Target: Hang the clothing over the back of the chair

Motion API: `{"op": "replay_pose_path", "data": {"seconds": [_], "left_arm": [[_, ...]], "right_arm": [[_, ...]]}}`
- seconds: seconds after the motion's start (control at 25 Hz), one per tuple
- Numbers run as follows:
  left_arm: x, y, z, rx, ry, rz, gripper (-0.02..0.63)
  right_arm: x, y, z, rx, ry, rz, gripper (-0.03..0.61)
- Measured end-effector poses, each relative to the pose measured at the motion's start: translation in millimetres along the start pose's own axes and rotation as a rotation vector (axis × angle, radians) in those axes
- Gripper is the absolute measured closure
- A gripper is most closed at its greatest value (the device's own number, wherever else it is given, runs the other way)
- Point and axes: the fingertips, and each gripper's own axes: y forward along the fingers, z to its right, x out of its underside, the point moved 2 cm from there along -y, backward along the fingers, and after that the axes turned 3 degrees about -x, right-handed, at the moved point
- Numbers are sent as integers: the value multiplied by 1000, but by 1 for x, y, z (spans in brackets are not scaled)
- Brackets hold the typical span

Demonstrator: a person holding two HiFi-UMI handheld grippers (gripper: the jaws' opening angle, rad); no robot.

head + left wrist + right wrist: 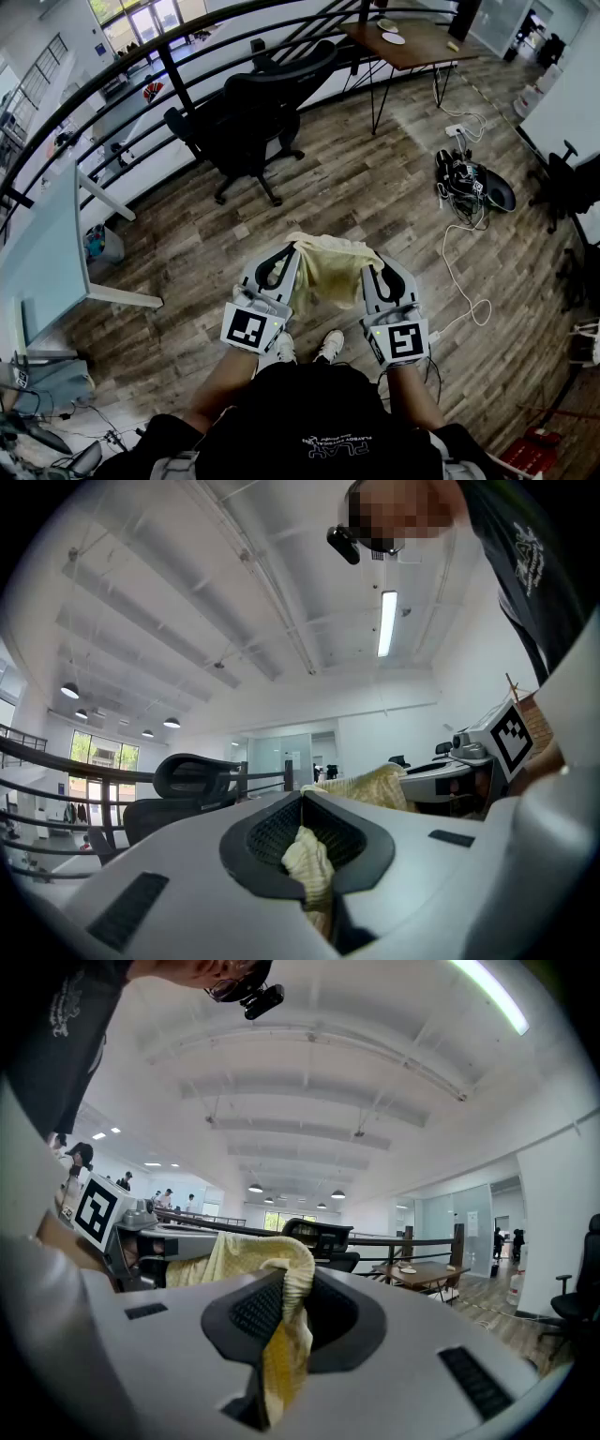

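Both grippers are up in front of the person, side by side and pointing level. The left gripper (pixel 289 255) has its jaws pressed together on the pale yellow knitted garment (pixel 328 270). In the left gripper view a bunched fold of the fabric sits right in the slot between the jaws and spills back towards the camera. More of it runs past the tips and off to the right.

Over to the right gripper (pixel 368 270), and it's clamped the same way. Its jaws are nearly closed, with a thick roll of the garment caught between them. In the right gripper view the cloth arches over the tips and hangs down through the gap. It stretches away to the left, towards the other gripper.

So the garment spans from one pair of jaws to the other, held at two points. It sags between and below them, above the brown wood-plank floor (pixel 375 178).

Ahead of the jaws and well apart from them stands the black office chair on castors (pixel 258 108), and the garment is well clear of its back.

Farther off, beyond the right jaws, a brown wooden surface on thin black legs (pixel 427 49) carries two white plates (pixel 394 38). Whatever lies on them is too small to make out.
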Motion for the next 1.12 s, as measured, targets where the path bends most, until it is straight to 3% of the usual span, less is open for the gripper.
{"op": "replay_pose_path", "data": {"seconds": [0.32, 0.48, 1.12], "left_arm": [[-3, -10, -10, 3, 9, 16, 595], [-6, -20, -18, 10, 3, 21, 595], [-26, -42, -43, 93, 41, 62, 595]], "right_arm": [[-8, 9, -13, -12, -33, 5, 521], [-14, 11, -26, -18, 8, 47, 518], [-32, 24, -58, 42, 21, 71, 518]]}}
